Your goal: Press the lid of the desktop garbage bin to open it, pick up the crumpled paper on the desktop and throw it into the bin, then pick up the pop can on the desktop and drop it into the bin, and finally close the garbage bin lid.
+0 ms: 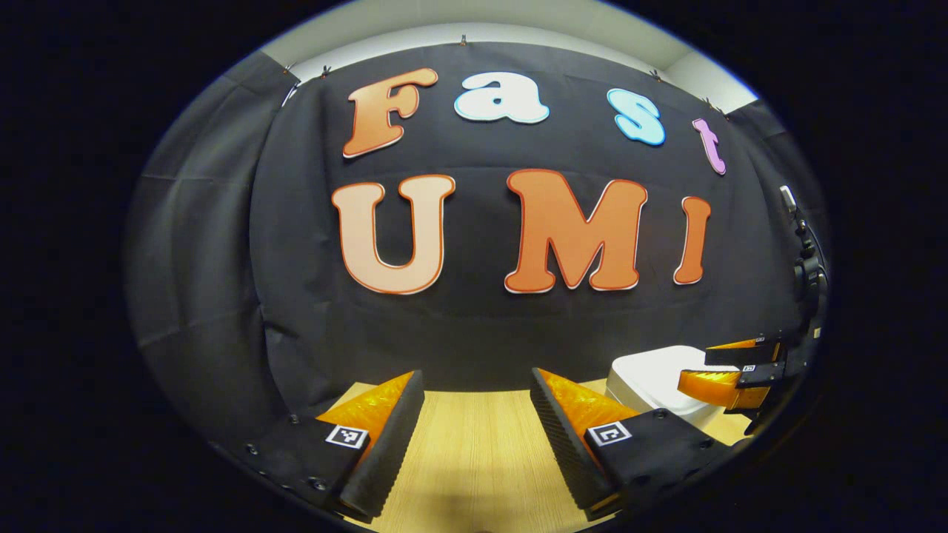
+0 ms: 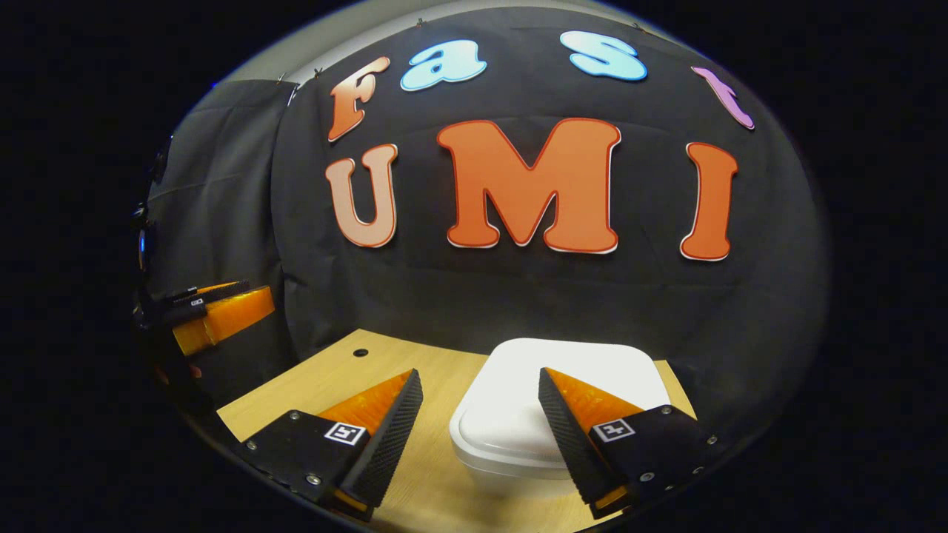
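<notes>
The white desktop bin (image 2: pixel 518 414) stands on the wooden table with its lid (image 2: pixel 563 370) down. My right gripper (image 2: pixel 480 381) is open just above and in front of it, with the right finger over the lid's near edge. In the left gripper view the bin (image 1: pixel 652 377) sits at the far right, and the right gripper (image 1: pixel 722 377) hovers over it. My left gripper (image 1: pixel 478 381) is open over bare wood, with nothing between its fingers. The left gripper (image 2: pixel 222 311) also appears at the left edge of the right gripper view.
The wooden tabletop (image 2: pixel 326 377) has a small dark hole (image 2: pixel 361 352) near its back edge. The black cloth wall (image 1: pixel 474 318) rises right behind the table. A dark stand with cables (image 1: pixel 807 259) is at the far right.
</notes>
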Demonstrator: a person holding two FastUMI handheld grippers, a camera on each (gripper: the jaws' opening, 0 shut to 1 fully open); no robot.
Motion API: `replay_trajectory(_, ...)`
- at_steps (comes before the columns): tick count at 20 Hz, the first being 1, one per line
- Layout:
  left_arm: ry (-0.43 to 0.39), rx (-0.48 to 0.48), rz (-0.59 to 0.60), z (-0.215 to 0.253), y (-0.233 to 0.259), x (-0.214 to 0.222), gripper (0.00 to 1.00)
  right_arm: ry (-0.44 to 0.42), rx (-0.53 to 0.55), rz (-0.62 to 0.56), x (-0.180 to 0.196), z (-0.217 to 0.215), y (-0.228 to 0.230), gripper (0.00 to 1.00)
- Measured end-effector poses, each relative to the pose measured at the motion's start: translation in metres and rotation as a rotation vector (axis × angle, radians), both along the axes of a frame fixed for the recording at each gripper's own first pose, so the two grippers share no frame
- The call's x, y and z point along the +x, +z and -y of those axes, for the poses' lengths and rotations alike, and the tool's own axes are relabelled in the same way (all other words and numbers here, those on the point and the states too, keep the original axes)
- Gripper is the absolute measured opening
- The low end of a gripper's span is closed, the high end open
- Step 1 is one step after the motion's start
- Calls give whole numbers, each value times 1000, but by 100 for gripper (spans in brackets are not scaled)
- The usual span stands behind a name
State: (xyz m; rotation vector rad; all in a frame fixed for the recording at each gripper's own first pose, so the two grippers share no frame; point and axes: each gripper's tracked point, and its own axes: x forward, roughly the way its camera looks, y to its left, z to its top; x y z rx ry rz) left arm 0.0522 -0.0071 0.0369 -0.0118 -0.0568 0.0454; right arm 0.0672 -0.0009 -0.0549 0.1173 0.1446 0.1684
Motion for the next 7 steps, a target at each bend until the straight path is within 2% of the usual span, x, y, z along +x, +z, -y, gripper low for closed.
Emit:
replay_trajectory(6, 28, -23, 58, -3, 8, -12, 92, 4, -7, 64, -6, -14, 18, 97)
replay_trajectory(7, 30, -17, 58, -3, 7, -13, 96, 5, -12, 78, -7, -17, 20, 97)
